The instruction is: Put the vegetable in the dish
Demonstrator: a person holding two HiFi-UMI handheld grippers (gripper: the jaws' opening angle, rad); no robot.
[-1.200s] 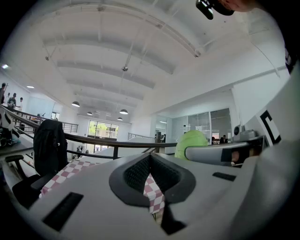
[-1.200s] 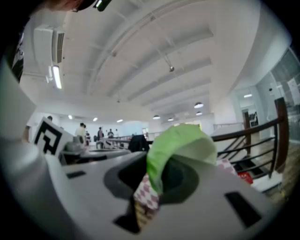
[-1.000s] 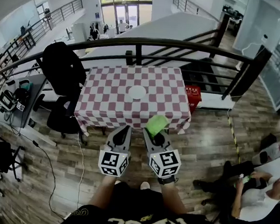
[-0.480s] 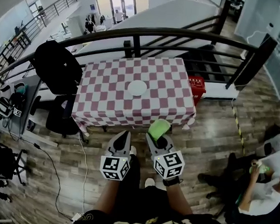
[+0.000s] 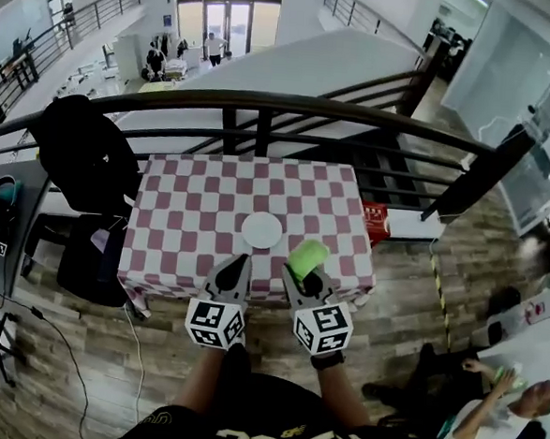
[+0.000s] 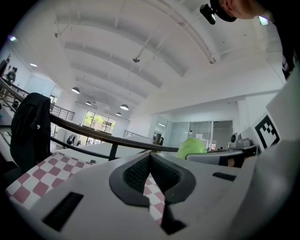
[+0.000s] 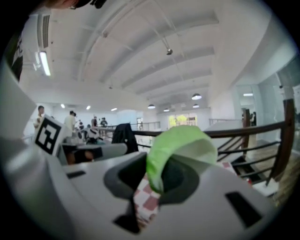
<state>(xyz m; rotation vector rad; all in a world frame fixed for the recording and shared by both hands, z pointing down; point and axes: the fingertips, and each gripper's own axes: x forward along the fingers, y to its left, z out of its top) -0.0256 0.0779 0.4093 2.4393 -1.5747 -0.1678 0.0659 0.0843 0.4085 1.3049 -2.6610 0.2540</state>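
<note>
Vegetable: green leafy piece, pinched in right tool, jaws partly apart around it. Held over near edge of red-and-white checked tabletop, near white dish, not yet in it. Left tool alongside, jaws fully together, nothing between. Dish at tabletop centre. Dark railing beyond; black jacket at left.
</note>
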